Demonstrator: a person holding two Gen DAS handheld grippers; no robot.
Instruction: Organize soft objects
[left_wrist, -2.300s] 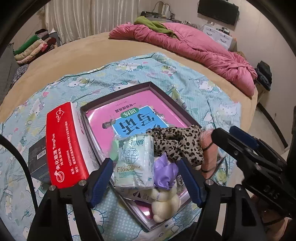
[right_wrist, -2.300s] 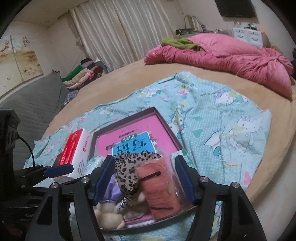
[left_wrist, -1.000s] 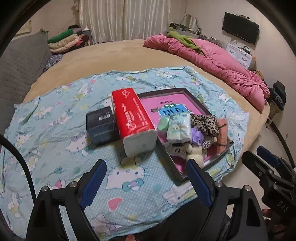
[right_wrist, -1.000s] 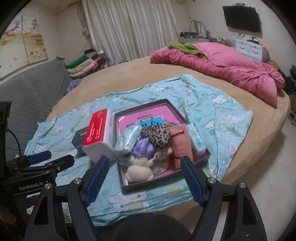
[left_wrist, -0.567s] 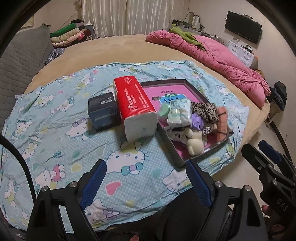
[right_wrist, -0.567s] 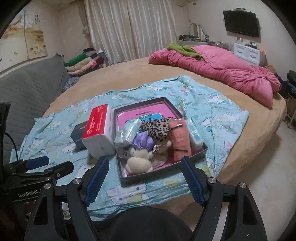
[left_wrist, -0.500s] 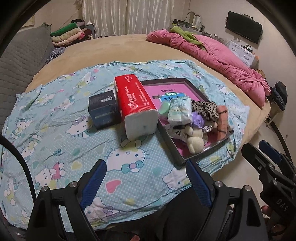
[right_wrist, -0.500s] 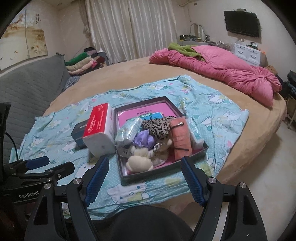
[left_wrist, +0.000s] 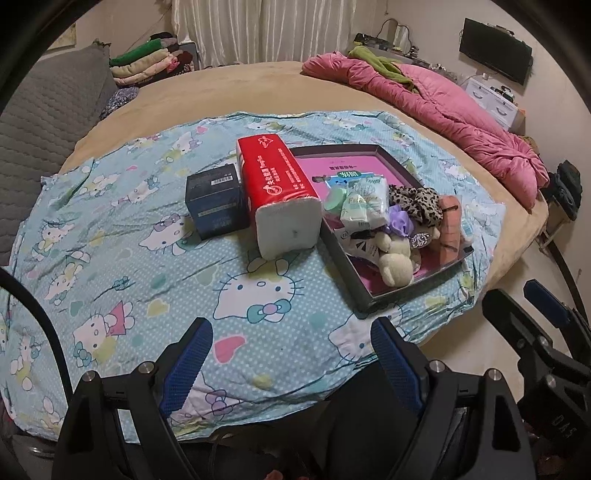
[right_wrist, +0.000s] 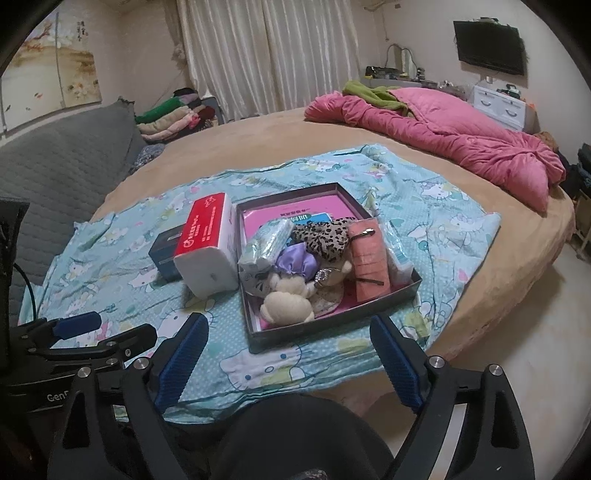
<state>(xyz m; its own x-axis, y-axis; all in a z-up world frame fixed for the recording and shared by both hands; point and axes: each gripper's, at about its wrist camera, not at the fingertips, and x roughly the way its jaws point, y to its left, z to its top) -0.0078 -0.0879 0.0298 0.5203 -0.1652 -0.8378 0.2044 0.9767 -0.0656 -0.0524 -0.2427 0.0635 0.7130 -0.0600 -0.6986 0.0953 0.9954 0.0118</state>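
The left gripper (left_wrist: 291, 354) hangs over the near edge of the cartoon-cat sheet (left_wrist: 147, 258), its two blue-padded fingers (left_wrist: 188, 358) spread wide with nothing between them and nothing touching them. The right gripper (right_wrist: 290, 354) is also well back from the objects; its jaws are opening, and its blue fingers (right_wrist: 393, 360) hold nothing and touch nothing. The soft objects are gathered in the dark shallow box (right_wrist: 332, 325) that lies on the sheet, on the round bed (right_wrist: 258, 133): a cream plush toy (right_wrist: 288, 304), a purple satin scrunchie (right_wrist: 295, 260), a leopard-print cloth (right_wrist: 325, 234), a salmon-pink folded cloth (right_wrist: 367, 267) and a small tissue pack (left_wrist: 364, 201). Just beside the box, on its left side, stands a red tissue package (left_wrist: 275, 184), and a dark small box (left_wrist: 216, 201) sits against the far side of that package. Both grippers are apart from all of these.
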